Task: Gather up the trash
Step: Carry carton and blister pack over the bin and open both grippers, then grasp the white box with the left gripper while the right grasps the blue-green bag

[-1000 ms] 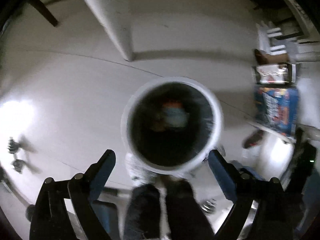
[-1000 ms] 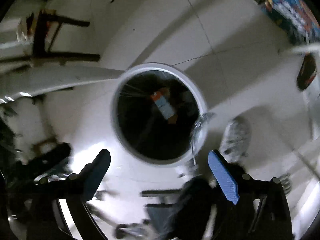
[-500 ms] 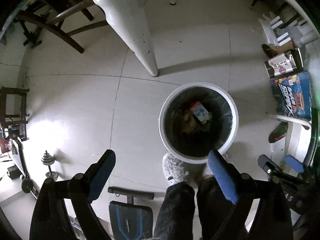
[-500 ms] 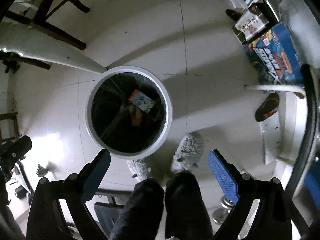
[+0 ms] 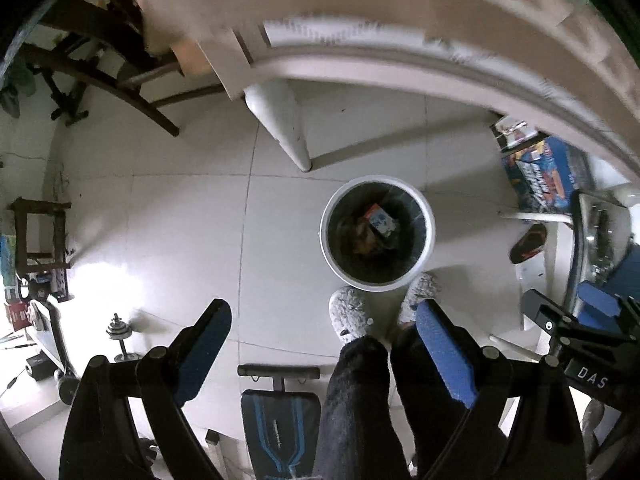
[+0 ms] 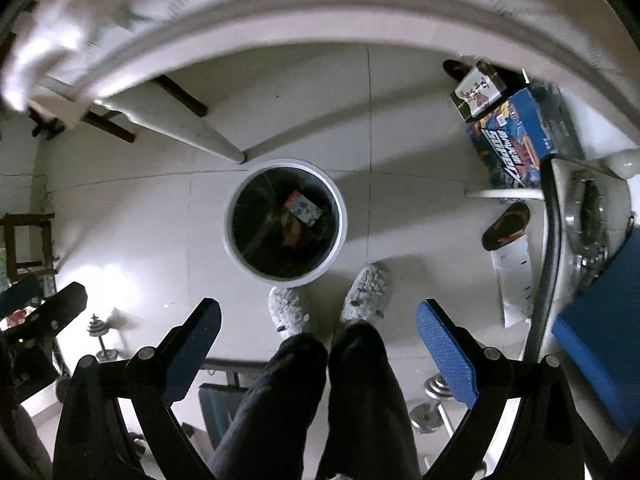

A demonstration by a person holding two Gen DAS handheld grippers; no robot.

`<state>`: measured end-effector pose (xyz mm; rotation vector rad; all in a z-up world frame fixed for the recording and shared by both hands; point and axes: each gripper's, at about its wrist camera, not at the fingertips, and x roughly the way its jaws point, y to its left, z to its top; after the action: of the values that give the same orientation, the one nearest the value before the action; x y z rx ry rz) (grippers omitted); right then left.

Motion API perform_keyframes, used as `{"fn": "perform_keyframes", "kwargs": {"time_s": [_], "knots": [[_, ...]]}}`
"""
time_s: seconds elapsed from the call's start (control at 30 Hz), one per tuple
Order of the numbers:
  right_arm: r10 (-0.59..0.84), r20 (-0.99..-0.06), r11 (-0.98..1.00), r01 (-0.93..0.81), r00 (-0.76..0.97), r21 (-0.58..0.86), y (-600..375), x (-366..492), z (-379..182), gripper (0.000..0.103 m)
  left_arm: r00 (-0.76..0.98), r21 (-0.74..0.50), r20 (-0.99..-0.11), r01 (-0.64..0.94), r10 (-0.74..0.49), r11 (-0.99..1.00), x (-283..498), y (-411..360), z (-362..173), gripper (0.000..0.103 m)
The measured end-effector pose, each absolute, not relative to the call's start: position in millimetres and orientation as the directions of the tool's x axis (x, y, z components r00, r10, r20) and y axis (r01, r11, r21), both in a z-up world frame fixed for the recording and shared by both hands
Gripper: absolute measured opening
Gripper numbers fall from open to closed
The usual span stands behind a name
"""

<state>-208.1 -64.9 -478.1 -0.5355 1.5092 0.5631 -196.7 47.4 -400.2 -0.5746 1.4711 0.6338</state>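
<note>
Dumbbell [image 5: 119,334]: it sits on the floor at the far left, well away from the bin.

Left gripper [image 5: 323,342]: its two blue fingers are wide apart and hold nothing. It hangs high over the floor, pointing down.

Table leg [image 5: 286,130]: a white leg comes down just behind the bin, on its left side.

Table edge [image 5: 400,40]: a big white edge is close above both cameras and looks blurry.

Trash bin [image 5: 378,234]: a round white bin with a dark bag inside. It stands on the tiles right in front of the slippers.

Trash [image 5: 381,219]: a small box with blue on it and some brown bits lie down in the bin.

Slippers [image 6: 366,292]: two fluffy grey slippers, toes almost touching the bin.

Right gripper [image 6: 318,342]: its fingers are also wide apart and empty.

Boxes [image 6: 514,136]: a bright blue box and a smaller box sit on the floor at the far right.

Step now: I think both hands are free and need to find more trash, most likely up on the table.

How to do it well: lift slowly so the fingers miss the table edge. Pick one piece at a time, squeeze it gently, then let go right over the bin.
</note>
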Motion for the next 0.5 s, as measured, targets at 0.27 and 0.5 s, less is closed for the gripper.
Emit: {"fn": "perform_keyframes", "kwargs": {"time_s": [0.27, 0.5], "knots": [[0.078, -0.997, 0.774, -0.629, -0.018, 0.072, -70.7, -220.4, -368.1, 0.099, 0.094, -0.019, -0.994, -0.682, 0.061, 0.732, -200.5, 45.8, -302.2, 0.095], [0.211, -0.977, 0.805, -0.575, 0.042, 0.149, -66.1, -205.5, -263.8, 0.099, 0.201, -0.019, -0.968, -0.659, 0.152, 0.752, -171.0, 54.4, -226.6, 0.095]]}}
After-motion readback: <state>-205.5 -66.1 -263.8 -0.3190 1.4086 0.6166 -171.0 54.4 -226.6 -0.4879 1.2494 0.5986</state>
